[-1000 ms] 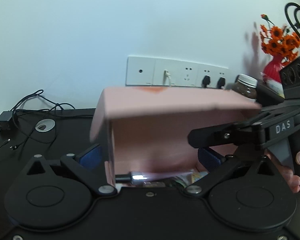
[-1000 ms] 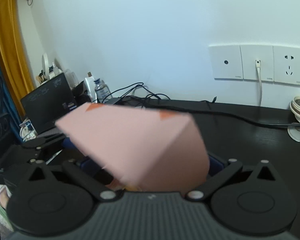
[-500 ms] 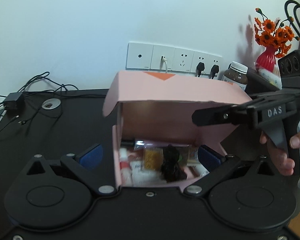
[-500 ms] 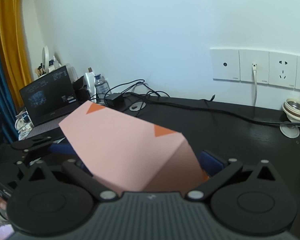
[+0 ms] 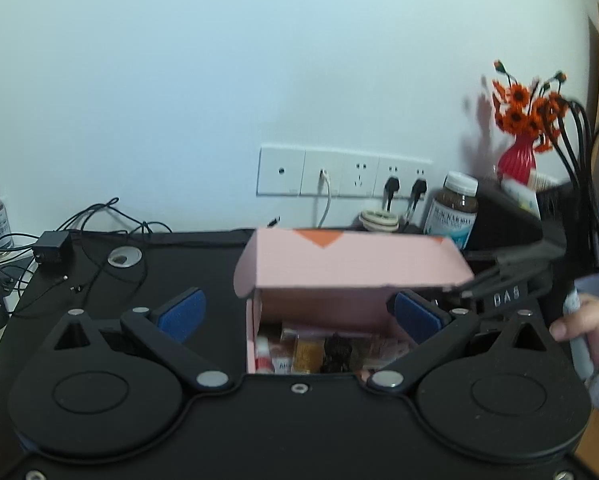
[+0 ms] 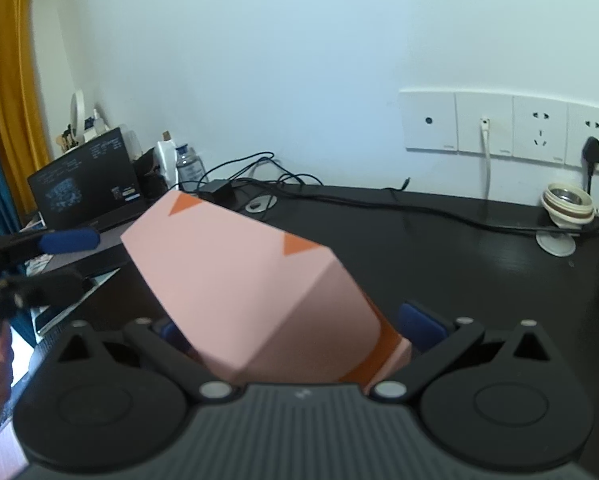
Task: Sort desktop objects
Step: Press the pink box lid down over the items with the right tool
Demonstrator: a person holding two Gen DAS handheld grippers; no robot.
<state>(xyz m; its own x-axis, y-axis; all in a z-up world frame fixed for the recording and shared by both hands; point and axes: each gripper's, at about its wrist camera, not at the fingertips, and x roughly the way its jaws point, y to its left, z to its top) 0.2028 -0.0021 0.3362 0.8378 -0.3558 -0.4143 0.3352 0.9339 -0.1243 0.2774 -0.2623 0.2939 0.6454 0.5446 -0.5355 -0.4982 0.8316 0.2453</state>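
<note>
Now that the left gripper (image 5: 299,312) has backed off, spread wide, the box (image 5: 351,276) sits filled, lid half-raised; right gripper (image 6: 299,328), at 3 o'clock, also wide, straddles it.

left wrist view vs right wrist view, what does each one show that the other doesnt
Only the left wrist view looks inside the pink box: small packets under its raised lid, plus a red vase of orange flowers and a brown jar. Only the right wrist view shows a laptop and a yellow curtain. Both show the box, the black desk and the wall sockets.
</note>
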